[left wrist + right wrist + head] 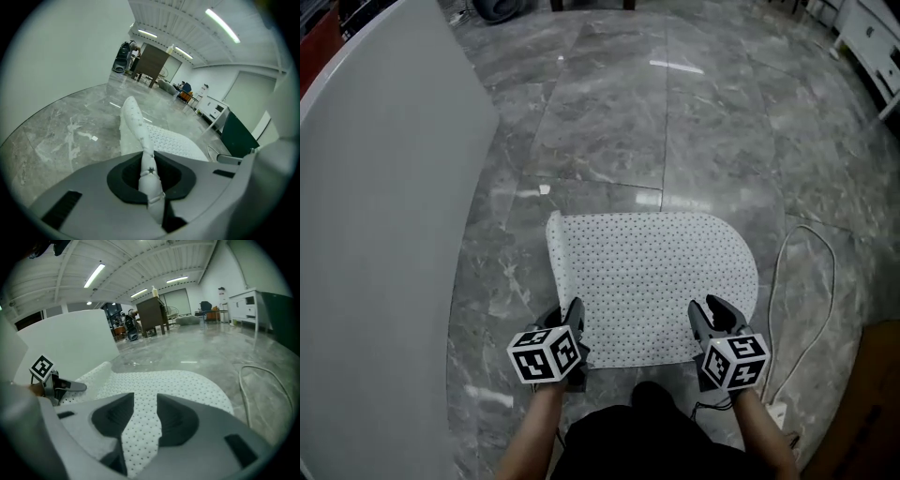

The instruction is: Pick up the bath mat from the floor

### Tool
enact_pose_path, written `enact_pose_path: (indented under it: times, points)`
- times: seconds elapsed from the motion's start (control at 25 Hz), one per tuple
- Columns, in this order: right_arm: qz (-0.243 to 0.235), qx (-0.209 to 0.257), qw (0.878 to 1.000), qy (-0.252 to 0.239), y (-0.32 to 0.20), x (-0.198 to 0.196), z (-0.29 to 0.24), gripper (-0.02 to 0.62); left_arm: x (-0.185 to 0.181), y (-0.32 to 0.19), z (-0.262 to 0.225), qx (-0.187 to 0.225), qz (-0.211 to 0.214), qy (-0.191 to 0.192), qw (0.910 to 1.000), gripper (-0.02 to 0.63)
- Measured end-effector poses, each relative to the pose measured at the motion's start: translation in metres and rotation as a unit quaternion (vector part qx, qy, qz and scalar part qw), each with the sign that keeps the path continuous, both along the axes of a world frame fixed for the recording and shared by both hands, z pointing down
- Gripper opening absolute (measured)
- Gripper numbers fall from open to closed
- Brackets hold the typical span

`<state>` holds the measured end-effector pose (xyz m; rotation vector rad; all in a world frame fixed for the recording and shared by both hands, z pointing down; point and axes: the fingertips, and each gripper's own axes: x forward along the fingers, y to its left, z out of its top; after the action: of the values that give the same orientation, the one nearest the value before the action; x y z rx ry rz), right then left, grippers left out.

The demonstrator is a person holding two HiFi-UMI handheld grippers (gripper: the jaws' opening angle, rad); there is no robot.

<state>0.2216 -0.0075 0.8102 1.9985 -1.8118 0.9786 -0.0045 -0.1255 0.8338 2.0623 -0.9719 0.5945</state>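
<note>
while most of the white dotted bath mat [652, 281] lies flat on the grey marble floor [609, 122], its left edge is raised and curled over. the left gripper [575, 314] is at the mat's near left corner, its fingers [126, 180] pinched narrow on a fold of that edge, which rises between them. the right gripper [712, 311] sits at the near right corner with its fingers [176, 420] apart, the mat showing in the gap without being pressed. a white cable [825, 281] loops on the floor to the right.
</note>
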Motion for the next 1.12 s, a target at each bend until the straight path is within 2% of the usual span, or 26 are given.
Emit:
enact_pose_path:
  times: [0.28, 0.44, 0.64, 0.8, 1.0, 1.12]
  points:
    - [0.1, -0.008, 0.995, 0.022, 0.06, 0.069, 0.001, 0.154, 0.07, 0.012, -0.001, -0.003, 0.047, 0.016, 0.9987, 0.028]
    - [0.138, -0.013, 0.99, 0.023, 0.09, 0.099, 0.004, 0.153, 0.104, 0.023, 0.002, -0.011, 0.07, 0.021, 0.9972, 0.028]
    - [0.164, -0.025, 0.986, 0.028, 0.112, 0.126, 0.015, 0.153, 0.139, 0.032, 0.001, -0.011, 0.101, 0.024, 0.9945, 0.028]
    - [0.164, -0.053, 0.985, 0.03, 0.111, 0.144, 0.034, 0.155, 0.161, 0.037, 0.003, -0.015, 0.126, 0.029, 0.9915, 0.028]
    - [0.159, -0.084, 0.984, 0.018, 0.096, 0.162, 0.064, 0.185, 0.17, 0.036, 0.006, -0.019, 0.145, 0.031, 0.9887, 0.029]
    - [0.186, -0.082, 0.979, -0.004, 0.089, 0.177, 0.079, 0.203, 0.172, 0.034, 0.008, -0.024, 0.146, 0.037, 0.9883, 0.031]
